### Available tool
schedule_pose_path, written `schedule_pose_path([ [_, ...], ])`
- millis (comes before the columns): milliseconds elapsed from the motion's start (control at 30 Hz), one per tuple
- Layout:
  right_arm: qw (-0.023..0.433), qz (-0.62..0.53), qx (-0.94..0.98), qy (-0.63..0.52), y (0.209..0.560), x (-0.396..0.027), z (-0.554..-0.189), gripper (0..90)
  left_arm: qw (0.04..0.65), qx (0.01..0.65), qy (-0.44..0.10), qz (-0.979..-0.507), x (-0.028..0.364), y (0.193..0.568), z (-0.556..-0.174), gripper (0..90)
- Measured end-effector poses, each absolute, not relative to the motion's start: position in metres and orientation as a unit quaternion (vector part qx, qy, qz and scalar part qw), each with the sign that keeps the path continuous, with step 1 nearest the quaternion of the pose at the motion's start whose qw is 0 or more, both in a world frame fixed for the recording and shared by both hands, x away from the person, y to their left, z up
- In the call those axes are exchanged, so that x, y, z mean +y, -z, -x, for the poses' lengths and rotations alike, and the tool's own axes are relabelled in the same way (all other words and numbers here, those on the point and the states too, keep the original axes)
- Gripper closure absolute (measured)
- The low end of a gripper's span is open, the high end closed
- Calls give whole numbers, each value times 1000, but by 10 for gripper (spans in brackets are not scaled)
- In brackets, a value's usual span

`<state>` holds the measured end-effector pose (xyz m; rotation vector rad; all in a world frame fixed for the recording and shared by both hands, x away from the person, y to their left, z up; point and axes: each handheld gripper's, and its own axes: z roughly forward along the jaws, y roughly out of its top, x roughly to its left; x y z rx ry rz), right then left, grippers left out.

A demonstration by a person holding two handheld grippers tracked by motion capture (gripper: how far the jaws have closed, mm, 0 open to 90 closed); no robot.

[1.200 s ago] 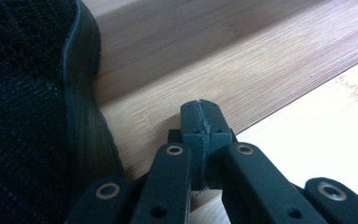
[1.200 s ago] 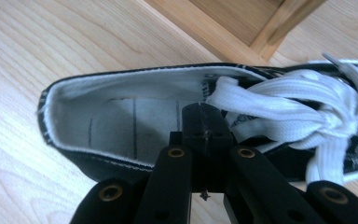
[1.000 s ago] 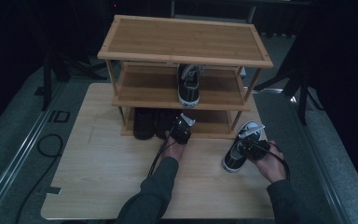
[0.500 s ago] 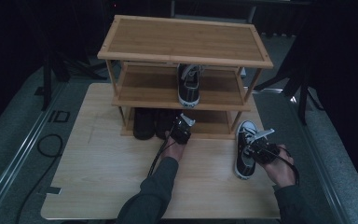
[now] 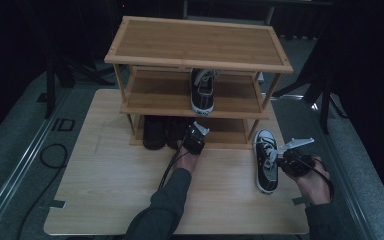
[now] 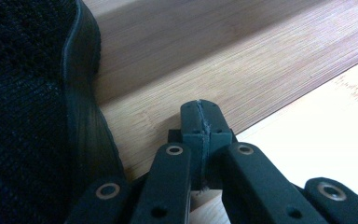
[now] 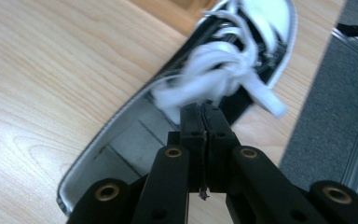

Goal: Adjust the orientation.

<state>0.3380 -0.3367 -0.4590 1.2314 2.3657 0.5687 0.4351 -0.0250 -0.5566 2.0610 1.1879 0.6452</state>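
A bamboo shoe rack (image 5: 198,37) with three tiers stands at the far side of the wooden desk (image 5: 110,190). Its top tier is bare; the middle tier carries one black-and-white sneaker (image 5: 202,91) lying lengthwise with its white toe cap toward the person; the bottom tier holds a pair of black shoes (image 5: 156,131) at its left end, set side by side. A second black-and-white sneaker (image 5: 265,160) lies on the desk to the right of the rack's front corner, sole down, toe cap pointing toward the rack and heel toward the person. The right tool (image 5: 286,159) sits just beside the sneaker's right side, near the laces; in the right gripper view its jaws stand pressed together above the shoe's open mouth, with the white laces (image 7: 223,77) bunched just beyond the tips, and whether a strand is pinched between them cannot be told. The left tool (image 5: 194,140) rests at the front edge of the bottom tier, just right of the black shoes; in the left gripper view its jaws are closed flat against each other with nothing between them, the knitted black upper and rubber sole edge close at the left.
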Motion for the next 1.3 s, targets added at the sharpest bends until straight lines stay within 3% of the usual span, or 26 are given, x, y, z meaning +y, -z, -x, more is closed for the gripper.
schedule_pose_path([
  [367,186,-478,830,-218,468,-341,-347,794,332,455,-247,-789,-25,557,-435,898],
  [833,177,-535,802,-197,487,-335,-369,770,333,455,-246,-788,-25,557,-435,898],
  [900,174,-540,799,-199,490,-335,-371,777,334,455,-246,-788,-25,557,-435,898],
  [1000,166,-542,798,-203,490,-336,-371,866,334,455,-246,-788,-25,557,-435,898],
  [1300,189,-547,791,-199,484,-343,-360,881,334,454,-245,-788,-24,557,-435,898],
])
